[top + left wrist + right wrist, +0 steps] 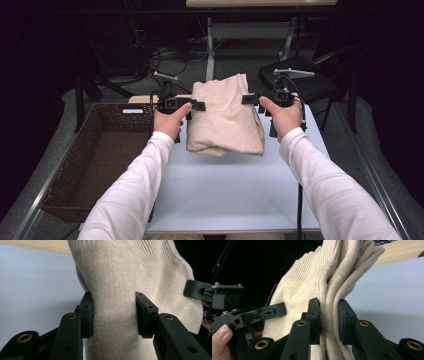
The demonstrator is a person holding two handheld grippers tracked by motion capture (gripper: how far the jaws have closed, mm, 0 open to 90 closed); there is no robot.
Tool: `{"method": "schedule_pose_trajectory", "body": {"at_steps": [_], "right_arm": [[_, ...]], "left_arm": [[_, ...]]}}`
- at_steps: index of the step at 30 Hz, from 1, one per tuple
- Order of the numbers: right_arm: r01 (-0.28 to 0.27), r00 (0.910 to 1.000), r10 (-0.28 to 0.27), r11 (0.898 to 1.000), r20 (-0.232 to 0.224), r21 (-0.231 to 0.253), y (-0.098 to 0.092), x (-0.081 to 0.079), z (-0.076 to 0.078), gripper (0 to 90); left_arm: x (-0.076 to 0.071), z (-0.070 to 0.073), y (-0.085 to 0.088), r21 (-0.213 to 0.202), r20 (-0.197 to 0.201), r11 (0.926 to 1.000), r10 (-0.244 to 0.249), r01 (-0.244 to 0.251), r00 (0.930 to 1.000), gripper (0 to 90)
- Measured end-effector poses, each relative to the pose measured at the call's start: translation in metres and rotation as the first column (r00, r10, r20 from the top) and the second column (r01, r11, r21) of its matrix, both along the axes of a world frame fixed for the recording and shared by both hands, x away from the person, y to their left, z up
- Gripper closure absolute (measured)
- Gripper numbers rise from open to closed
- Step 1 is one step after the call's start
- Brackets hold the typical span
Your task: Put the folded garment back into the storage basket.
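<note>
High view, left to right: wicker basket (pixel 107 155) beside the white desk (pixel 235 195); left gripper (pixel 192 106) with fingers (pixel 86 315) clamped on a thick fold of the beige sweater (pixel 226 117); right gripper (pixel 252 100) with fingers (pixel 315 320) pinching a bunched edge. Sweater lifted between both, lower end sagging just above the desk. Probably soft, light, floppy and stretchy knit; best gripped at opposite folded edges, through several layers.
</note>
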State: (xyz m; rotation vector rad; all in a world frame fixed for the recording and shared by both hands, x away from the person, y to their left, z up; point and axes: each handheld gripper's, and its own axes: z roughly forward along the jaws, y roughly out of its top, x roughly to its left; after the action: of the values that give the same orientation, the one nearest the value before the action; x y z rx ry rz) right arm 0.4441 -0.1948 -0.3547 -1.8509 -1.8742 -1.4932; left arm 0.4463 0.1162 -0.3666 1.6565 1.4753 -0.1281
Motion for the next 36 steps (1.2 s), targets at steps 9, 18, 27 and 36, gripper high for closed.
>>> {"method": "schedule_pose_trajectory", "body": {"at_steps": [9, 18, 27, 36], "right_arm": [[-0.014, 0.9999, 0.014, 1.000, 0.011, 0.001, 0.012, -0.001, 0.009, 74.9], [-0.033, 0.9993, 0.032, 0.999, 0.019, 0.014, 0.026, -0.003, 0.016, 74.9], [-0.055, 0.9979, 0.054, 0.998, 0.036, 0.009, 0.036, -0.007, 0.027, 74.9], [-0.077, 0.9962, 0.077, 0.997, 0.041, 0.009, 0.047, -0.011, 0.034, 74.9]], "left_arm": [[-0.003, 0.009, 0.012, -0.005, -0.005, 1.0000, 0.006, -0.006, 1.0000, 57.1], [-0.011, 0.017, 0.027, -0.008, -0.009, 0.9996, 0.028, -0.028, 0.9996, 57.2], [-0.022, 0.028, 0.036, -0.009, 0.009, 0.9990, 0.044, -0.044, 0.9990, 57.3], [-0.030, 0.035, 0.047, -0.003, -0.004, 0.9982, 0.059, -0.059, 0.9982, 57.4]]}}
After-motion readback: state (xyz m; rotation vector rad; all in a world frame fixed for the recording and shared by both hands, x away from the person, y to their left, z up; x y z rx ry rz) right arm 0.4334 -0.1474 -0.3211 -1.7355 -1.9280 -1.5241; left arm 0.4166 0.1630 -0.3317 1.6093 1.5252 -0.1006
